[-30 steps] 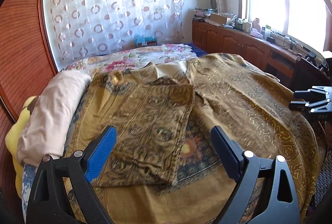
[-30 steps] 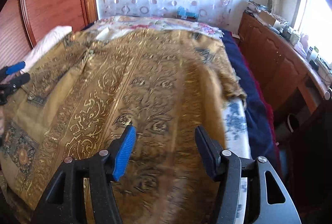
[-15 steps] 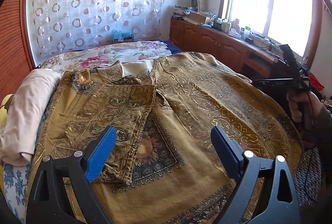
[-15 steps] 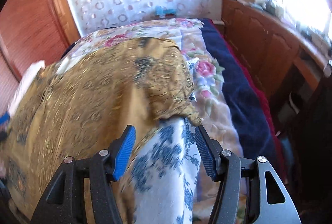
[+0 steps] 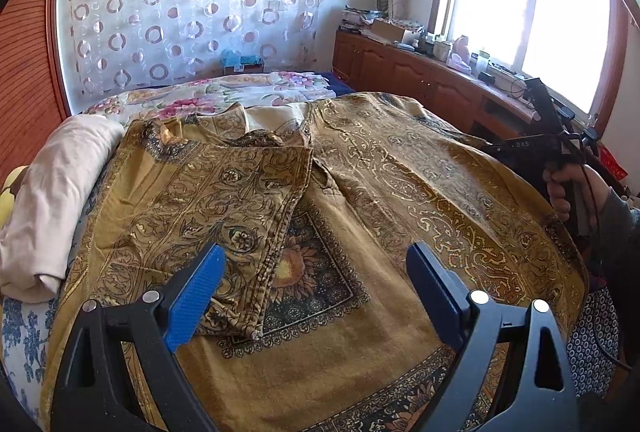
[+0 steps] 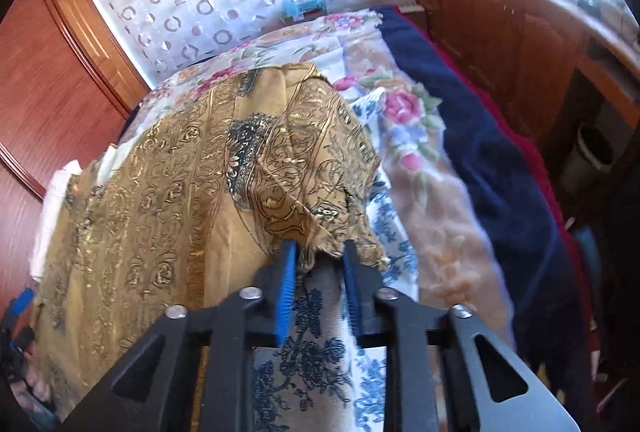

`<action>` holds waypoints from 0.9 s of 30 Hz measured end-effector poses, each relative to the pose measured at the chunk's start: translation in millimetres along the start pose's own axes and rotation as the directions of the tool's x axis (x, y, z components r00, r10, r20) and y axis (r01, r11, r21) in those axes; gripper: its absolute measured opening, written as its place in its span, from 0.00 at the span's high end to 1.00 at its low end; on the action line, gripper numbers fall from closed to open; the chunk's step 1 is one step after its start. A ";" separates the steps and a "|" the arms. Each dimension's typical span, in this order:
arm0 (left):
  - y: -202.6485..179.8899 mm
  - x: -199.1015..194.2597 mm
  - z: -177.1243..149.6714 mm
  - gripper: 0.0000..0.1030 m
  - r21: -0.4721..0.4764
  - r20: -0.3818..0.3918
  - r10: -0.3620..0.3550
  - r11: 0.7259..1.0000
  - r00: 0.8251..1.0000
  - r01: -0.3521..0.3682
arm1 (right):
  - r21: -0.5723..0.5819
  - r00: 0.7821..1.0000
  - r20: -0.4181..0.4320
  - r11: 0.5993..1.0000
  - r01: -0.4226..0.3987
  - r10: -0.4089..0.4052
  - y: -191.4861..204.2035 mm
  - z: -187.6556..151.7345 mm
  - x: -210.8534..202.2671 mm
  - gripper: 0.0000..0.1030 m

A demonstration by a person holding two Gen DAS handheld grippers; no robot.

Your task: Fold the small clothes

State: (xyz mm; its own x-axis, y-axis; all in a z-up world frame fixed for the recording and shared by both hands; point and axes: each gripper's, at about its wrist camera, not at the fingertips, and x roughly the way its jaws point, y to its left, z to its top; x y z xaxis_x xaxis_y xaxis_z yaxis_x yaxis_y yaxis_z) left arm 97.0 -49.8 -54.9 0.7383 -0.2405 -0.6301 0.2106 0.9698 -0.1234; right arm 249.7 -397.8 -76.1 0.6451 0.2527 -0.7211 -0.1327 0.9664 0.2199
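Observation:
A gold patterned garment [image 5: 360, 232] lies spread on the bed, its left sleeve [image 5: 224, 199] folded in over the body. My left gripper [image 5: 316, 296] is open and empty, above the garment's lower middle. My right gripper [image 6: 318, 264] is shut on the garment's right sleeve end [image 6: 316, 228], bunched between the blue pads at the bed's right side. The garment [image 6: 168, 199] stretches away to the left in the right wrist view. The right gripper's body and the hand holding it show at the right edge of the left wrist view [image 5: 556, 147].
A pinkish folded blanket [image 5: 52, 199] lies along the bed's left side. A floral bedspread [image 6: 404, 111] and a dark blue blanket [image 6: 492, 159] lie on the right. A wooden cabinet [image 5: 420, 75] with clutter stands under the window. A wooden wardrobe [image 6: 40, 71] is on the left.
My right gripper moved to the garment's right sleeve end and closed on it. My left gripper swung its view right and stayed open.

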 end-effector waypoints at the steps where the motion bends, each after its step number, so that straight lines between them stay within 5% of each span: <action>1: 1.2 0.3 -0.5 0.09 -0.004 -0.004 0.001 1.000 1.000 -0.001 | -0.007 1.000 0.020 1.000 0.011 -0.010 1.8 0.1 -3.9 0.91; 8: 3.2 2.7 -4.2 0.09 -0.010 -0.017 0.007 1.000 1.000 -0.007 | -0.109 0.981 0.182 0.990 0.085 -0.065 39.7 8.3 -34.4 0.94; 13: 6.0 0.9 -4.4 0.09 -0.016 -0.017 0.011 1.000 1.000 -0.011 | -0.253 0.969 0.248 0.967 0.043 0.022 91.0 8.6 -60.1 0.94; 18: 6.8 -5.8 -3.4 0.09 -0.016 0.001 0.017 1.000 1.000 -0.017 | -0.363 0.969 0.201 0.930 -0.063 0.145 138.1 -18.4 -73.5 0.94; 22: 5.7 -11.1 -3.7 0.09 -0.004 0.011 0.022 1.000 1.000 -0.022 | -0.397 0.982 0.099 0.911 -0.109 0.161 152.1 -49.7 -60.6 0.94; 27: 3.1 -20.4 0.3 0.09 0.004 0.034 0.018 1.000 0.999 -0.018 | -0.382 0.991 0.046 0.918 -0.102 0.129 135.0 -68.5 -55.6 0.62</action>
State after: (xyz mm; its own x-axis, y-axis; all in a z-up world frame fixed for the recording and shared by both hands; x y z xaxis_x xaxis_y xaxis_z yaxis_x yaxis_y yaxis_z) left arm 82.8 -41.9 -42.1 0.7633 -0.2246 -0.6058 0.1997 0.9737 -0.1093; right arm 144.4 -278.3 -51.3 0.6563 0.3726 -0.6561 -0.4752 0.8795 0.0241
